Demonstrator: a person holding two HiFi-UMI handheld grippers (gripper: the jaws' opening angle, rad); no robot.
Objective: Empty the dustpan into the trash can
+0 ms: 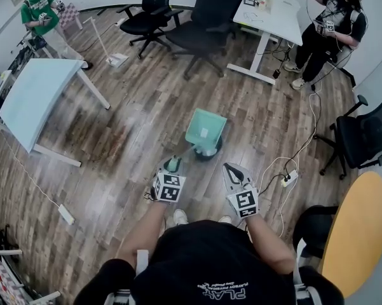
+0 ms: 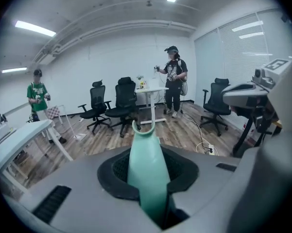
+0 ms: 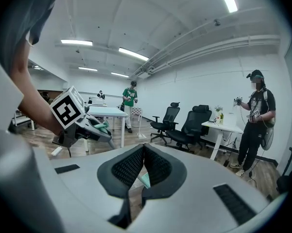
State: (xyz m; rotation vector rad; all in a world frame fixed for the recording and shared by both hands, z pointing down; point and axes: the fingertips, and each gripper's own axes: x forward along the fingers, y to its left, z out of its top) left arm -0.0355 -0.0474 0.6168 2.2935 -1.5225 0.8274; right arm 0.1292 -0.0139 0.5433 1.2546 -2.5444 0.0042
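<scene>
In the head view a pale green dustpan (image 1: pixel 204 129) is held tilted over a small dark round trash can (image 1: pixel 210 152) on the wooden floor. Its pan covers most of the can's opening. My left gripper (image 1: pixel 173 164) is shut on the dustpan's handle (image 2: pixel 146 171), which runs up between the pads in the left gripper view. My right gripper (image 1: pixel 232 169) hovers to the right of the can, its jaws shut with nothing between them. Their pads (image 3: pixel 156 165) meet in the right gripper view, where the left gripper (image 3: pixel 82 125) shows at the left.
Black office chairs (image 1: pixel 206 18) and a white desk (image 1: pixel 273 11) stand beyond the can. A light table (image 1: pixel 35 97) is at the left, a yellow round table (image 1: pixel 359 234) at the right. A power strip with cables (image 1: pixel 290 178) lies right of the can. Two people stand at the far corners.
</scene>
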